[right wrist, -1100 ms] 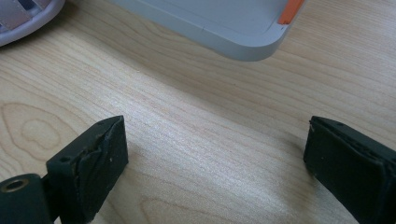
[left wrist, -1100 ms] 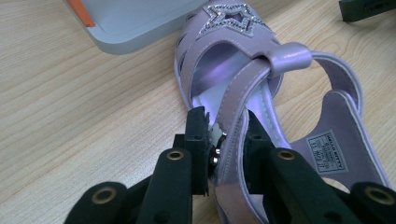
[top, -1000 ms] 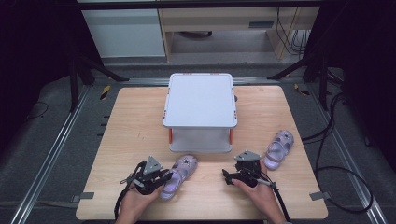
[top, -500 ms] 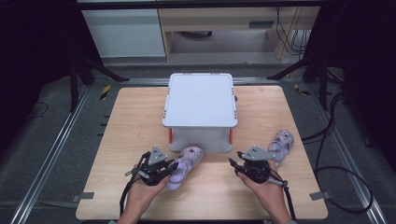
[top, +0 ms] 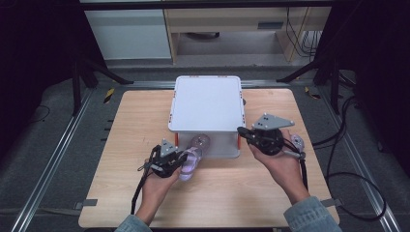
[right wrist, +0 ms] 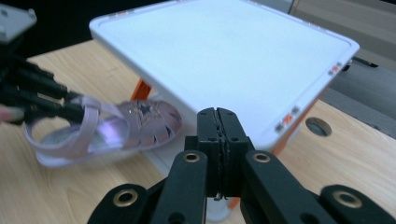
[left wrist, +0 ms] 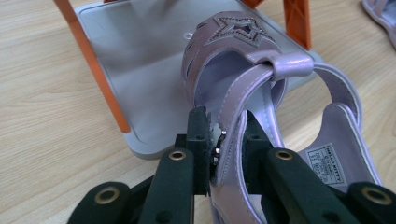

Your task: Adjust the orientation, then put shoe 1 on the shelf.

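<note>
My left gripper (top: pixel 183 157) is shut on the heel strap of a lilac child's sandal (top: pixel 194 155). In the left gripper view the jaws pinch that strap (left wrist: pixel 227 140), and the sandal's star-stitched toe (left wrist: pixel 233 35) lies over the grey lower tray (left wrist: pixel 135 74) of a white two-level rack (top: pixel 208 101). My right gripper (top: pixel 241 131) hovers at the rack's front right corner, jaws shut with nothing between them (right wrist: pixel 218 122). The right gripper view shows the held sandal (right wrist: pixel 121 128) reaching under the white top (right wrist: pixel 224 51). A second lilac sandal (top: pixel 297 142) lies on the table, partly hidden by the right gripper.
The rack stands mid-table on orange posts (left wrist: pixel 95 65), with a low gap between tray and top. The wooden table (top: pixel 140 121) has bare room to either side and in front. Cables (top: pixel 338 174) trail off its right edge.
Both hands have moved forward. The left gripper carried the sandal from the front of the table to the rack's lower tray. The right gripper rose toward the rack's right corner.
</note>
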`<action>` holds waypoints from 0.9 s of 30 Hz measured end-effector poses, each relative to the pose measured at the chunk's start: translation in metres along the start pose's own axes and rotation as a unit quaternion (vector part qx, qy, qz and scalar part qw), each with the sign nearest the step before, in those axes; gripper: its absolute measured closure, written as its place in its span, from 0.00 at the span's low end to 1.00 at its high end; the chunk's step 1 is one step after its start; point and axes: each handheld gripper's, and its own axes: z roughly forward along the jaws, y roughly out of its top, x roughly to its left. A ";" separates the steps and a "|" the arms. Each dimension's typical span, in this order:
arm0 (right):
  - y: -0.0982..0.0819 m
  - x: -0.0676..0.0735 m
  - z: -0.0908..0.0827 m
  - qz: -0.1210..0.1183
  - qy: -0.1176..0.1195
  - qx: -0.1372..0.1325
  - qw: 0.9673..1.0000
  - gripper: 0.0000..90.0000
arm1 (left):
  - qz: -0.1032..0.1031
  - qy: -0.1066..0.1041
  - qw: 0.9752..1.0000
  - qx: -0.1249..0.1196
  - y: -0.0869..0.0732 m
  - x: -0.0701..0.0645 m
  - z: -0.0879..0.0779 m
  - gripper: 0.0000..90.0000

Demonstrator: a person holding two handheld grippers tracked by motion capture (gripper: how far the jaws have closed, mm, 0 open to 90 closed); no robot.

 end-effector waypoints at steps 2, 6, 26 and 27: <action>0.007 -0.003 0.008 0.003 0.001 0.001 1.000 1.00 | -0.002 0.004 1.000 -0.003 0.000 0.003 0.002 0.86; 0.015 -0.009 0.020 0.008 -0.003 0.008 1.000 1.00 | -0.010 0.011 1.000 -0.004 0.000 0.008 0.004 0.86; 0.016 -0.019 0.059 0.018 -0.006 0.047 0.999 0.98 | -0.037 0.037 0.998 -0.020 0.003 0.003 0.028 0.86; 0.016 -0.019 0.059 0.018 -0.006 0.047 0.999 0.99 | -0.037 0.038 0.998 -0.021 0.003 0.002 0.029 0.86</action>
